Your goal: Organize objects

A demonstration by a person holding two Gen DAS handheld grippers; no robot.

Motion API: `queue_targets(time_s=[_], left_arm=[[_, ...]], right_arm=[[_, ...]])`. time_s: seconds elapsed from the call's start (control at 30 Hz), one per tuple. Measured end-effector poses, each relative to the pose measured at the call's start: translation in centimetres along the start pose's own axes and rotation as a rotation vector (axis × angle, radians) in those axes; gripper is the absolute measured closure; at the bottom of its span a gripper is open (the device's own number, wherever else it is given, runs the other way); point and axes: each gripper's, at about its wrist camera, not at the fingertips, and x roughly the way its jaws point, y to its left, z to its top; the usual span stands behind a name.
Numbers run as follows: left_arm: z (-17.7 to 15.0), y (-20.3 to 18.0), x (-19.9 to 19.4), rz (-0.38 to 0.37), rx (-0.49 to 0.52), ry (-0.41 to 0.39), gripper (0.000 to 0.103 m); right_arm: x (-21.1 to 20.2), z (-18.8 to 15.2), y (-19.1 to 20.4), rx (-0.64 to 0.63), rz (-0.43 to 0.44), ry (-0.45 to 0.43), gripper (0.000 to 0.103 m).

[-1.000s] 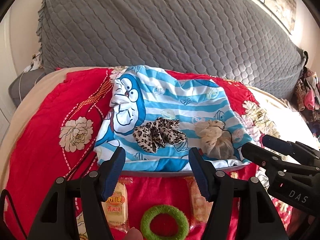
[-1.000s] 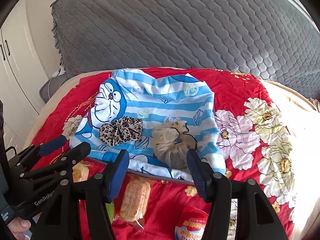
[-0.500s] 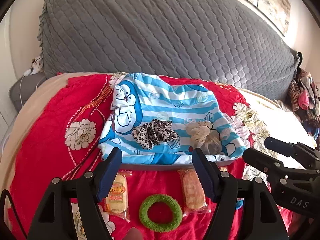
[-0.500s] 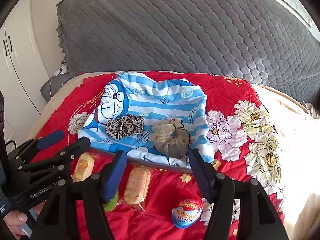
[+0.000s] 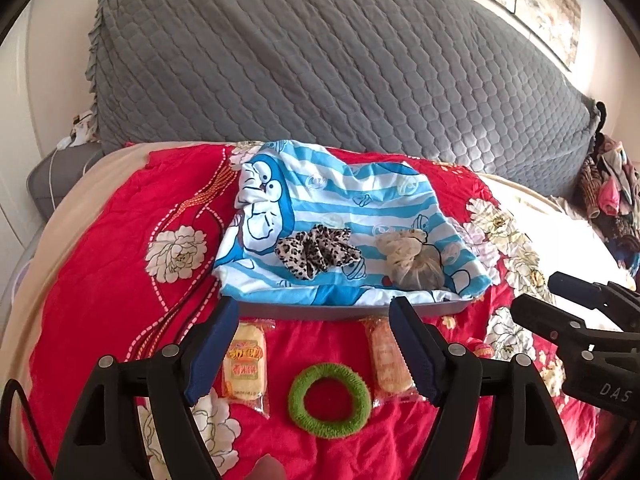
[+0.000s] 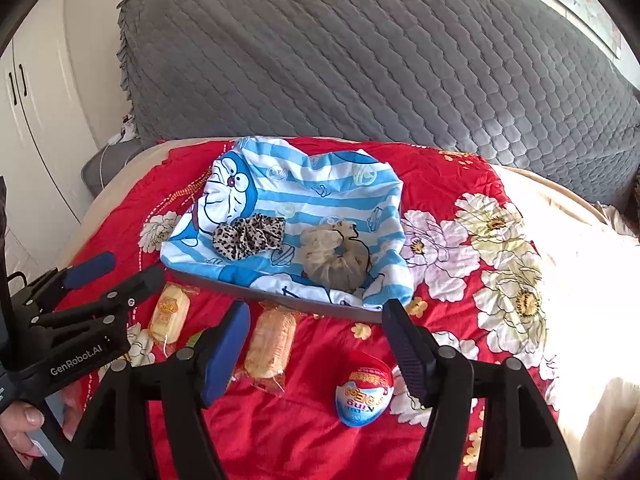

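A grey tray (image 5: 352, 312) (image 6: 280, 300) lined with a blue striped cartoon cloth (image 5: 344, 208) (image 6: 304, 196) lies on the red bed. On the cloth rest a leopard scrunchie (image 5: 316, 248) (image 6: 248, 236) and a beige scrunchie (image 5: 412, 260) (image 6: 334, 256). In front of the tray lie two wrapped snacks (image 5: 244, 364) (image 5: 386, 356), a green hair ring (image 5: 329, 400) and a toy egg (image 6: 366, 394). My left gripper (image 5: 316, 348) hovers over the green ring, its jaws opening with nothing held. My right gripper (image 6: 316, 348) hangs above a snack (image 6: 270, 342) and the egg, its jaws opening, nothing gripped.
A grey quilted headboard (image 5: 320, 60) rises behind the bed. The red floral quilt (image 5: 100, 280) covers the bed, with cream bedding (image 6: 580, 280) on the right. A pile of clothes (image 5: 608, 192) sits at far right, white cupboards (image 6: 28, 120) at left. A hand (image 6: 20, 420) holds the left tool.
Both grippers have drawn back and up from the tray, so the snacks, green ring and egg show more fully. Both jaws stand wider than before.
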Motion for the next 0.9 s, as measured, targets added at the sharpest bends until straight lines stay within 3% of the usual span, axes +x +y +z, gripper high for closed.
queue_targets(time_s=[0.2, 0.4, 0.9], left_arm=[[-0.6, -0.4, -0.8, 0.005, 0.028, 0.007, 0.023], [-0.9, -0.5, -1.8, 0.012, 0.040, 0.001, 0.022], [-2.0, 0.2, -3.6, 0.011, 0.047, 0.007, 0.021]], right_arm=[[-1.5, -0.4, 0.0, 0.004, -0.003, -0.020, 0.034], [-2.8, -0.7, 0.5, -0.005, 0.003, -0.056, 0.026], [-3.6, -2.6, 1.4, -0.022, -0.002, -0.047, 0.026]])
